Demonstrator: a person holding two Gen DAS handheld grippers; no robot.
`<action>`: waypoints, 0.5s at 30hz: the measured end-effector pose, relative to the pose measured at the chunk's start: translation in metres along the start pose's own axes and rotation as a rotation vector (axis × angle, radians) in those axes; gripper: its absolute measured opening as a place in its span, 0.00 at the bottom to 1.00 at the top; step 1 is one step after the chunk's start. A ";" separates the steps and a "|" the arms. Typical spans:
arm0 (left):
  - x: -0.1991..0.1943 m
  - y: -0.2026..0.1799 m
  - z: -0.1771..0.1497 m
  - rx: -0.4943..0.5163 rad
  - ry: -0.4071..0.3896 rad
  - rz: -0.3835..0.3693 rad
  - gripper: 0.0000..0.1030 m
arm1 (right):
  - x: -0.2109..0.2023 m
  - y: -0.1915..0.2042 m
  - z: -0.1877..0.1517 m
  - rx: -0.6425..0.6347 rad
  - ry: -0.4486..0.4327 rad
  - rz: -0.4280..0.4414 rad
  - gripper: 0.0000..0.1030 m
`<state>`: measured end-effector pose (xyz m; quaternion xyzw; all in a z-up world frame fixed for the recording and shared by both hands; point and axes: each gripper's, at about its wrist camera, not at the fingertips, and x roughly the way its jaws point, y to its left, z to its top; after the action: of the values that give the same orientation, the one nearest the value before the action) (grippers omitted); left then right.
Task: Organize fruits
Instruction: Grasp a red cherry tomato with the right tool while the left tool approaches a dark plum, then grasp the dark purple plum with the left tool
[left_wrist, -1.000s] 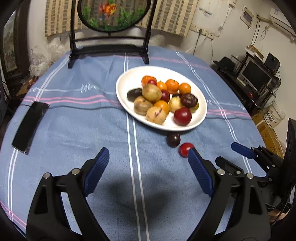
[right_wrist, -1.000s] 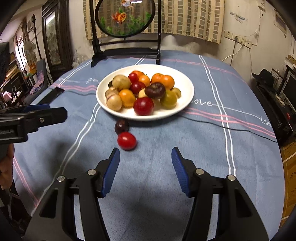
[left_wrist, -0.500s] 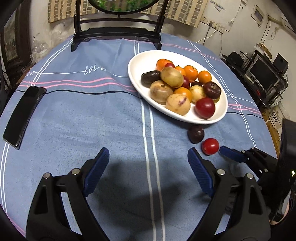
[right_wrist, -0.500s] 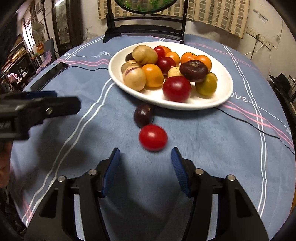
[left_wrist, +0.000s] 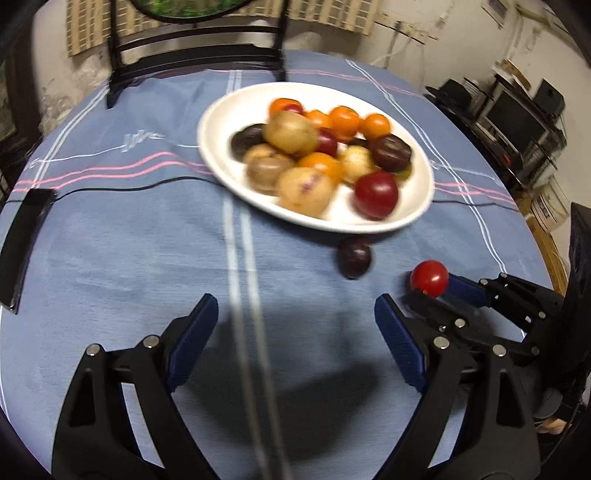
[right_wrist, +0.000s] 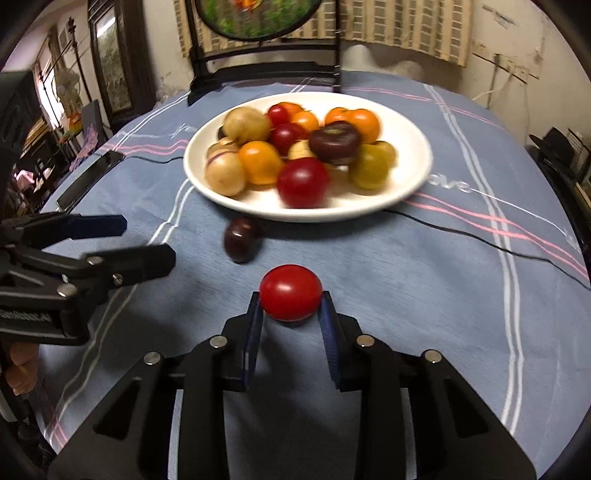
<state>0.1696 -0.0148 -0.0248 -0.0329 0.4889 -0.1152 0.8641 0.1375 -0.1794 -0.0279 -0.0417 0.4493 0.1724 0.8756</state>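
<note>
- The right claw (right_wrist: 291, 308) has its two blue pads drawn in on either side of the red tomato (right_wrist: 290, 292), gripping it at the very tips of the fingers; from the left wrist view the tomato looks to sit just above the blue cloth of the table (right_wrist: 424, 295), though I can't be sure it is clear of it.
- The left claw (left_wrist: 295, 345) hangs wide apart with nothing in it, over bare cloth nearer the person than the fruit.
- A dark plum (right_wrist: 242, 239) lies loose on the cloth just beside the near rim of the white plate (right_wrist: 410, 147), between the tomato and the plate.
- The plate is heaped already, with the free room mostly along its right side and near edge.
- To my eye the job now is to carry the tomato onto the plate. Keep the squeeze gentle; it is soft and round, and held so far out it could pop forward.
- Lift enough to pass over the plum and the rim, and set it down in a bare patch, not on the pile, where it could roll off.
- Ease the pads apart only once it rests.
- A black phone (left_wrist: 22, 240) lies at the far left, well out of the way.
</note>
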 end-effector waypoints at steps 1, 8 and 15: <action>0.003 -0.006 0.000 0.009 0.007 0.001 0.86 | -0.002 -0.004 -0.001 0.004 -0.003 -0.004 0.30; 0.034 -0.029 0.002 0.042 0.025 0.015 0.78 | -0.023 -0.030 -0.014 0.043 -0.038 -0.024 0.30; 0.050 -0.035 0.016 0.025 0.005 0.067 0.71 | -0.031 -0.042 -0.012 0.070 -0.062 -0.013 0.30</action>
<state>0.2026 -0.0614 -0.0526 -0.0054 0.4906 -0.0922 0.8665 0.1251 -0.2296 -0.0136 -0.0085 0.4277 0.1522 0.8910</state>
